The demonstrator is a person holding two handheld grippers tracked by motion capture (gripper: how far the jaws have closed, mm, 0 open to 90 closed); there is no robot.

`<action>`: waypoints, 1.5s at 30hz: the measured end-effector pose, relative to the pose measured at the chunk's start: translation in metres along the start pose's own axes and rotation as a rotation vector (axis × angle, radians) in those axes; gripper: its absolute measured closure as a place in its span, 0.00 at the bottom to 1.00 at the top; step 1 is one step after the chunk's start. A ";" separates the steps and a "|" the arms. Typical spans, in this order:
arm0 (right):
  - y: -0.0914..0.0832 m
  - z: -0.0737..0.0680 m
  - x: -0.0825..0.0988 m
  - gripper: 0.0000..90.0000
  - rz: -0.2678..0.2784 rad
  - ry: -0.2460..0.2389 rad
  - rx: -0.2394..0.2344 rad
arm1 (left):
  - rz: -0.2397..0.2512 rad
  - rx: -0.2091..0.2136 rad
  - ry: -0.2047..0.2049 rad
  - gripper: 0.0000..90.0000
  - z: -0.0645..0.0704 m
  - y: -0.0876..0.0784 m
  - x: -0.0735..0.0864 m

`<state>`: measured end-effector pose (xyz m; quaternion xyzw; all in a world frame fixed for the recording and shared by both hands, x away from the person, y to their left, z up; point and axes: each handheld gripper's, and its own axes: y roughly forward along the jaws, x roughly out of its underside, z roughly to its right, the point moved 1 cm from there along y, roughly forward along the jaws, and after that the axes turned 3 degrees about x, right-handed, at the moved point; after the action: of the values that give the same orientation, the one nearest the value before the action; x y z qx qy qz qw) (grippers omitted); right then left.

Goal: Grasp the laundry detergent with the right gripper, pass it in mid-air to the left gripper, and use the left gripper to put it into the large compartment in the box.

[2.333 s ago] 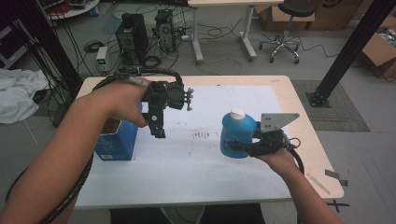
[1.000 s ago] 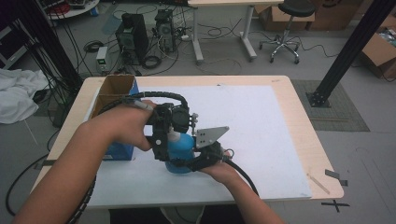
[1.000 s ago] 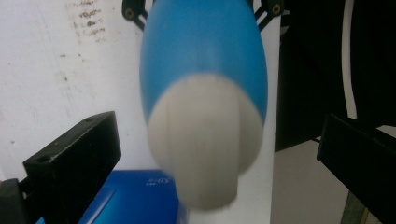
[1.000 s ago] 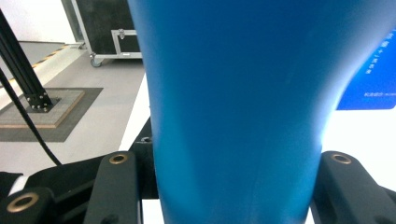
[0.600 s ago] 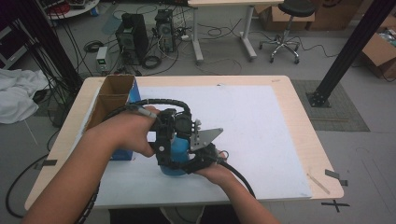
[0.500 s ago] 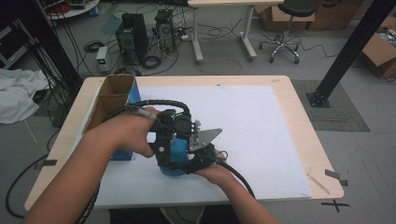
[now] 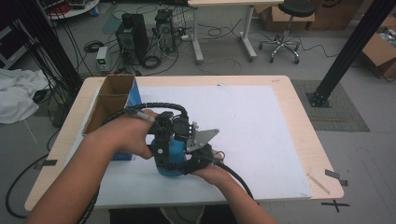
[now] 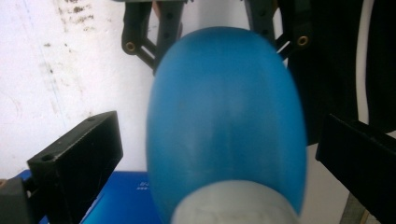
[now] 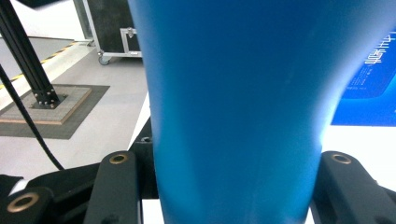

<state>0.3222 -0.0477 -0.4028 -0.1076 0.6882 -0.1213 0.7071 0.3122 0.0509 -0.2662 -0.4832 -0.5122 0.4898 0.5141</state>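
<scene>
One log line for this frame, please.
right gripper: shut on blue bottle | left gripper: open, jaws either side of bottle cap | open box beside

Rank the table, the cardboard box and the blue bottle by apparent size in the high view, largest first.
1. Table
2. Cardboard box
3. Blue bottle, though both grippers hide much of it, so its place below the box is unsure.

Even, soft indoor light; the blue bottle (image 8: pixel 226 126) looms blurred up close, its surroundings sharper.
</scene>
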 end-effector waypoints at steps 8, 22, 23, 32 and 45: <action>0.000 0.001 0.000 0.52 0.004 -0.004 0.002 | -0.006 -0.009 -0.009 0.05 0.000 0.002 0.001; 0.001 0.002 0.000 0.52 0.006 0.001 0.006 | -0.007 -0.015 -0.009 0.17 -0.001 0.003 0.001; 0.001 0.002 0.000 0.52 0.007 -0.003 0.007 | -0.010 -0.014 -0.009 0.17 -0.001 0.003 0.001; 0.001 0.002 0.000 0.52 0.007 -0.009 0.010 | -0.016 -0.026 -0.012 0.19 -0.002 0.002 0.000; 0.000 0.003 0.001 0.52 0.004 0.005 0.010 | -0.014 -0.025 -0.013 0.27 -0.002 0.004 -0.001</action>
<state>0.3252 -0.0477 -0.4041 -0.1025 0.6897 -0.1236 0.7060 0.3141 0.0501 -0.2708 -0.4827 -0.5249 0.4828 0.5083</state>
